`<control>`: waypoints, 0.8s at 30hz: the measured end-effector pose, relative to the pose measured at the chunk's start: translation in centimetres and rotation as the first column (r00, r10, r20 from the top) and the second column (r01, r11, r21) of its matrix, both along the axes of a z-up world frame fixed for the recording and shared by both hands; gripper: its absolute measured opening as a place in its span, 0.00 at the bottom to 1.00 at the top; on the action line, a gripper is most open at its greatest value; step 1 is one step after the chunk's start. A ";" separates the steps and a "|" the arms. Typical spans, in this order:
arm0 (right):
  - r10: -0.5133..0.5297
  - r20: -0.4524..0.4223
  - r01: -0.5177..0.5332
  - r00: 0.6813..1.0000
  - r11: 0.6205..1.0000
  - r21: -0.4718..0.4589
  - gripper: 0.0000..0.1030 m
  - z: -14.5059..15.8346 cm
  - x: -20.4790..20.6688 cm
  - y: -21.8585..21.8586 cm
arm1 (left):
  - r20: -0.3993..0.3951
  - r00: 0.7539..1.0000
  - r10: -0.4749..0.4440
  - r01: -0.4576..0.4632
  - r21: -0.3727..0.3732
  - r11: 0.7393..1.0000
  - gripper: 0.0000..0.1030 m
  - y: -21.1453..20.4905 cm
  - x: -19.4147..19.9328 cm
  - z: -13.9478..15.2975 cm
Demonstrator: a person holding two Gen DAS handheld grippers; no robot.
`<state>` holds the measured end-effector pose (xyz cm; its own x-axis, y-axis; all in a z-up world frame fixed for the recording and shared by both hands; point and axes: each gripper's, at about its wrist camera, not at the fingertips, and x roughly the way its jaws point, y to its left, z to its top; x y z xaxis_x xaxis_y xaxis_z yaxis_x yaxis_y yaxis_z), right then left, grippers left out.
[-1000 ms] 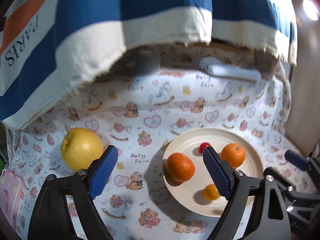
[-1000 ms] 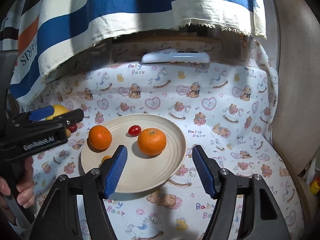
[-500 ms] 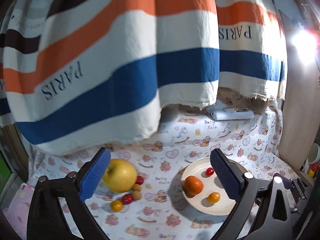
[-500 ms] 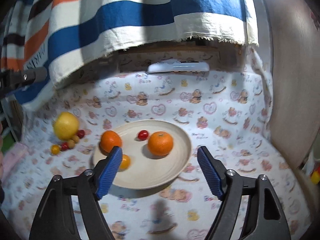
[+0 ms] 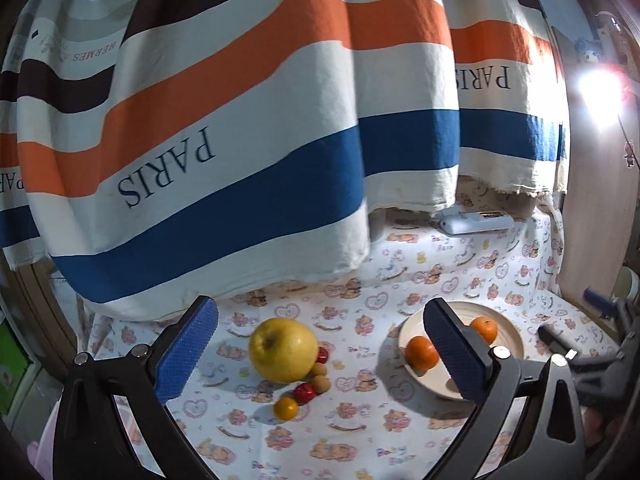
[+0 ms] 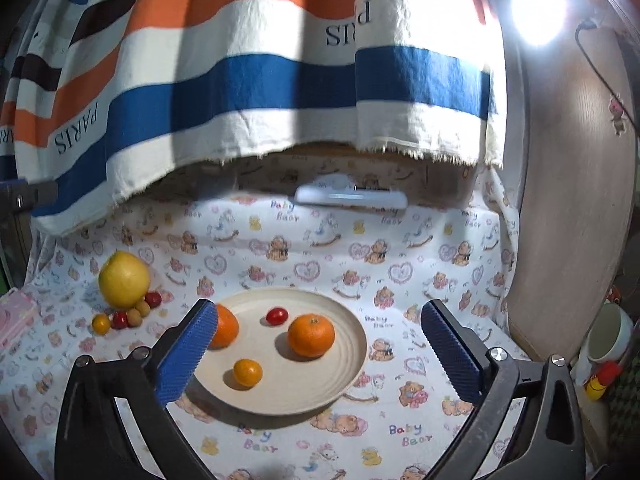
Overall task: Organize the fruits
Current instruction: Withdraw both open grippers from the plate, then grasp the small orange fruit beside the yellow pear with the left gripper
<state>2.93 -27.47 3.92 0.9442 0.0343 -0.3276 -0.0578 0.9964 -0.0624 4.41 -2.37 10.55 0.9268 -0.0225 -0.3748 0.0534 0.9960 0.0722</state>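
Note:
A cream plate (image 6: 348,360) holds two oranges (image 6: 311,335), a small kumquat (image 6: 248,373) and a cherry tomato (image 6: 277,315). Left of it on the cloth lie a yellow apple (image 5: 283,350), cherry tomatoes (image 5: 304,393), two tan longans (image 5: 321,383) and a small orange fruit (image 5: 285,408). My left gripper (image 5: 320,354) is open and empty, raised above the apple group. My right gripper (image 6: 318,350) is open and empty, raised above the plate; it shows at the right edge of the left wrist view (image 5: 600,344).
A striped "PARIS" towel (image 5: 248,128) hangs low over the back of the table. A white remote (image 6: 352,197) lies at the back. A wooden panel (image 6: 568,184) bounds the right side, with a cup (image 6: 610,336) and a small bottle (image 6: 600,380) beside it. A pink item (image 6: 12,320) lies far left.
Both grippers have pulled back and up from the table, so fruits and plate look smaller and lower. The apple group came into the left gripper's view. Nothing was picked up.

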 end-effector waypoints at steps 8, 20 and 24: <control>0.078 0.028 -0.078 0.997 0.997 -0.015 0.99 2.2 0.3 5.4 | -0.021 0.999 0.033 -0.034 -0.064 0.997 0.99 4.7 0.1 0.7; 0.180 -0.014 -0.180 0.984 0.984 0.012 0.99 0.6 2.3 12.9 | -0.099 0.992 0.083 -0.094 -0.102 0.990 0.99 9.2 1.3 -2.6; 0.192 -0.023 -0.192 0.981 0.981 -0.003 0.99 0.1 2.9 14.0 | -0.118 0.989 0.093 -0.105 -0.102 0.989 0.99 9.8 1.8 -3.7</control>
<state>5.87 -13.51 4.06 0.9127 0.2123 -0.3492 -0.2494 0.9663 -0.0644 6.21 7.47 6.82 0.8784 0.0215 -0.4774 -0.0444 0.9983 -0.0367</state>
